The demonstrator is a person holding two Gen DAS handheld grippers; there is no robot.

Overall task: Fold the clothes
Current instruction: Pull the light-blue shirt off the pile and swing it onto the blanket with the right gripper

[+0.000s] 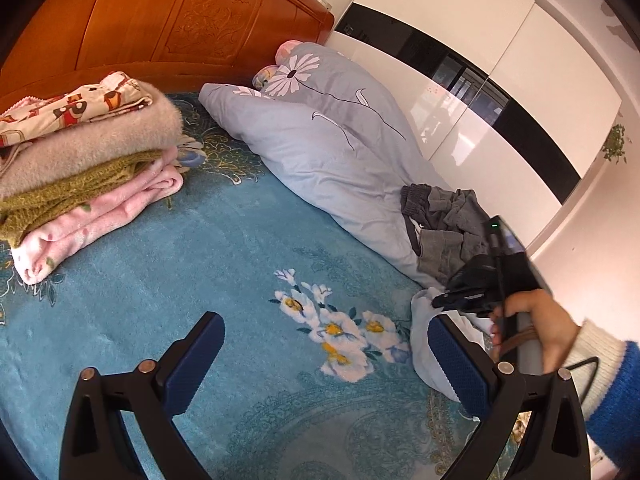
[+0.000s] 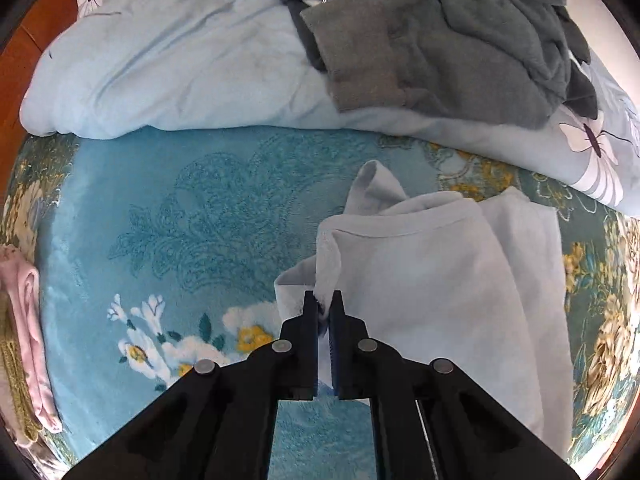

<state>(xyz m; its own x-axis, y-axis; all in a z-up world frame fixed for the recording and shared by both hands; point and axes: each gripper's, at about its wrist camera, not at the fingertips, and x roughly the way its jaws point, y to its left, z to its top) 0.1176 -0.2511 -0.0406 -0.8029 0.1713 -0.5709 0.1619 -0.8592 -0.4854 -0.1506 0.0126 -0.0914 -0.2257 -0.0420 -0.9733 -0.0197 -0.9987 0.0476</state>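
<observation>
Bed with a blue flowered blanket (image 1: 168, 300) as the work surface. Right gripper (image 2: 325, 312) points steeply down, its jaws pinched together on a bunched edge of the pale garment (image 2: 440, 280); fabric shows between the tips, so this reads as a grip taken to lift or drag the piece out flat. The garment lies crumpled on the blanket, just beside the light blue quilt (image 2: 180, 60), its hem curled over and one corner standing up. It is not yet spread, so folding proper looks still ahead. Left gripper (image 1: 326, 354) hovers over bare blanket with jaws wide apart and nothing between them, probably placed to take a second edge so the cloth can be pulled taut from two points. From the left wrist view the person's hand (image 1: 536, 328) around the right tool sits near that same garment. A grey heap of clothes (image 2: 460, 40) rests on the quilt, likely waiting its turn. A folded stack (image 1: 80, 152) sits by the wooden headboard (image 1: 160, 20), well apart from the working area, probably kept clear as finished pieces.
</observation>
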